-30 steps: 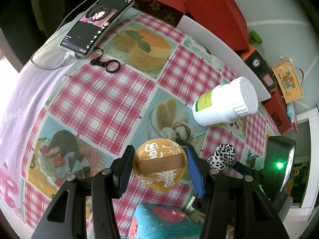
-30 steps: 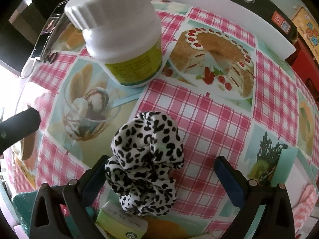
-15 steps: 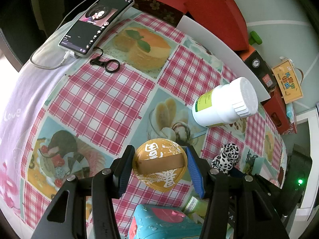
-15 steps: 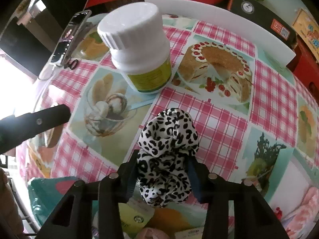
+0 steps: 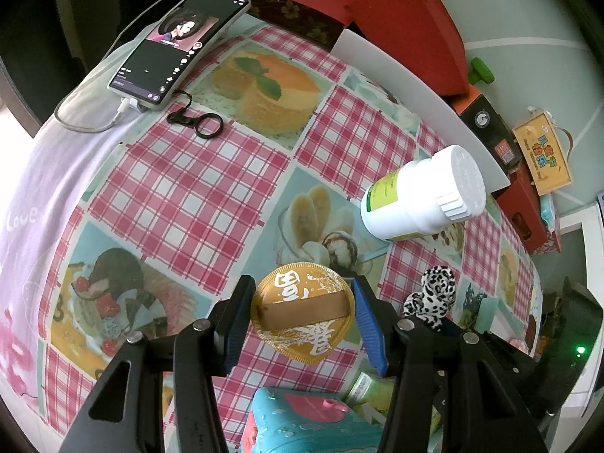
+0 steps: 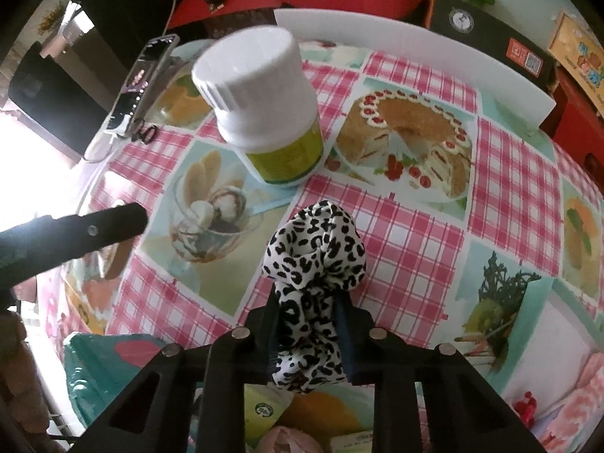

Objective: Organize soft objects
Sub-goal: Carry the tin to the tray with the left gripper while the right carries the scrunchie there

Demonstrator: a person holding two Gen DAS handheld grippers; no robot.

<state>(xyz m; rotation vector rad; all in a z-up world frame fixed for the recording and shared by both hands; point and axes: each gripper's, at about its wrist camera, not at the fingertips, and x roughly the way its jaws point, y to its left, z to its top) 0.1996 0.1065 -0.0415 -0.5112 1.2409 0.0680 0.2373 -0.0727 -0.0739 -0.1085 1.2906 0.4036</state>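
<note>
My right gripper [image 6: 307, 309] is shut on a black-and-white leopard-print scrunchie [image 6: 315, 256] and holds it raised above the pink checked tablecloth. The scrunchie also shows in the left wrist view [image 5: 430, 296], at the right, pinched in the right gripper. My left gripper [image 5: 302, 315] is shut on a round gold puff [image 5: 302, 313] with white characters and a tan band, held just above the cloth. A teal soft case [image 5: 309, 422] lies under the left gripper, near the front edge.
A white bottle [image 5: 422, 198] with a green label stands right of centre, also seen in the right wrist view [image 6: 264, 109]. A charging phone [image 5: 181, 47] and a black key clip [image 5: 196, 122] lie at the far left. Red boxes [image 5: 407, 26] and a white board [image 6: 415, 49] line the back.
My right gripper closed on the leopard scrunchie and lifted it off the cloth, pulling back toward the front. My left gripper stayed still, holding the gold puff.
</note>
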